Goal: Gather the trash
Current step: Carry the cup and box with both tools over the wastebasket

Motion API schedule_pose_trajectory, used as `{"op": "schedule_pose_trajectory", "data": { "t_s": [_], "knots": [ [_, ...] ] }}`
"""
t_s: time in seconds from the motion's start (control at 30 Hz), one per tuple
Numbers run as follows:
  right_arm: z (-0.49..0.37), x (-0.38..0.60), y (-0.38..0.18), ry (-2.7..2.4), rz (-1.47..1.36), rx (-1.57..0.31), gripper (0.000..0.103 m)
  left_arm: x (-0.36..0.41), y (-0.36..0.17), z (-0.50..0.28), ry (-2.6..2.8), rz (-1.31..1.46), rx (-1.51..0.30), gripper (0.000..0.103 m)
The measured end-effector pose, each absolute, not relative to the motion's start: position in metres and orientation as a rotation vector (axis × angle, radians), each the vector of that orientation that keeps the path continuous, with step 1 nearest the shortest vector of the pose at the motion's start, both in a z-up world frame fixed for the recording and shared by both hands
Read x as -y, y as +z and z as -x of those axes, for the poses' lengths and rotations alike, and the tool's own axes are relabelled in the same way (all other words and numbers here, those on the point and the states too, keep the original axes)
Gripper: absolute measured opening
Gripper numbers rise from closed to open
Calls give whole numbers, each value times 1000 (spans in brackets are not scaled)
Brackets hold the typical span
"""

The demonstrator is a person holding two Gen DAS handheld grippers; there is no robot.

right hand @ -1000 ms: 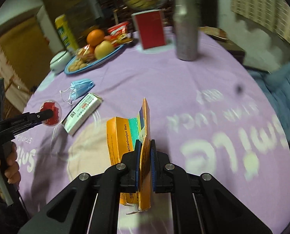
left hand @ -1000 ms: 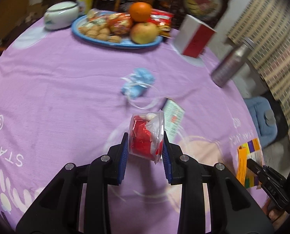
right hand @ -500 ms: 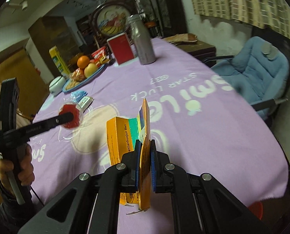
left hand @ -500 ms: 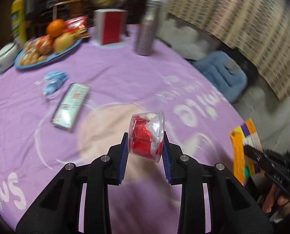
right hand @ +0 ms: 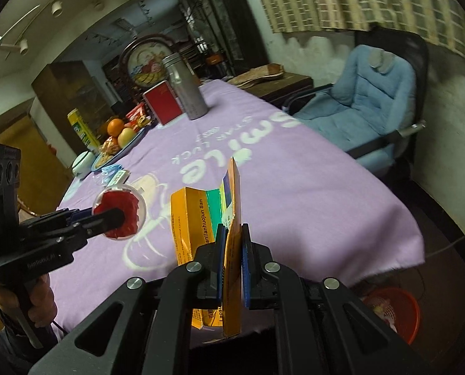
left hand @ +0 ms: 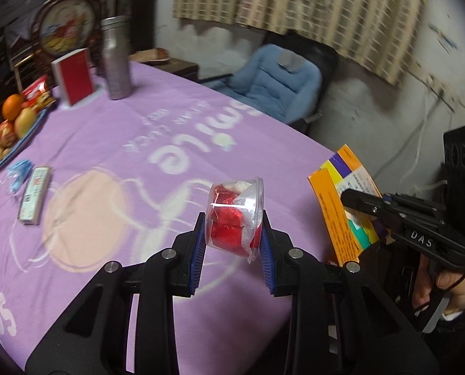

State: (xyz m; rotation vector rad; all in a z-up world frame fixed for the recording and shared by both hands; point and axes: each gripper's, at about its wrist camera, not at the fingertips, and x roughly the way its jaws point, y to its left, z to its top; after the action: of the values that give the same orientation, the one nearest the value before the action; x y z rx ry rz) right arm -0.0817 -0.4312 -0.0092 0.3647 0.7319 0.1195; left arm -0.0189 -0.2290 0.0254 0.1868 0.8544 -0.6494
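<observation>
My left gripper is shut on a clear plastic cup with red wrappers and holds it above the purple tablecloth. My right gripper is shut on a flattened orange box, held upright above the table's near edge. The cup also shows in the right wrist view, and the orange box in the left wrist view. A crumpled blue face mask and a small flat packet lie on the cloth at left. A red bin stands on the floor below the table edge.
A blue plate of fruit and snacks, a red box and a metal flask stand at the far side. A blue padded chair sits beside the table. A white lidded bowl is near the plate.
Both grippers have pulled back and swung right, away from the table's middle, each still holding its item. The chair and the red floor bin have come into view.
</observation>
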Motion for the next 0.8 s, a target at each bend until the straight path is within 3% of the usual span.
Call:
{"op": "schedule_pose_trajectory", "data": {
  "t_s": [0.8],
  "knots": [
    [183,566,-115,-158,-554,-822,9,392,-42,111,-998,-497,-922,32]
  ]
}}
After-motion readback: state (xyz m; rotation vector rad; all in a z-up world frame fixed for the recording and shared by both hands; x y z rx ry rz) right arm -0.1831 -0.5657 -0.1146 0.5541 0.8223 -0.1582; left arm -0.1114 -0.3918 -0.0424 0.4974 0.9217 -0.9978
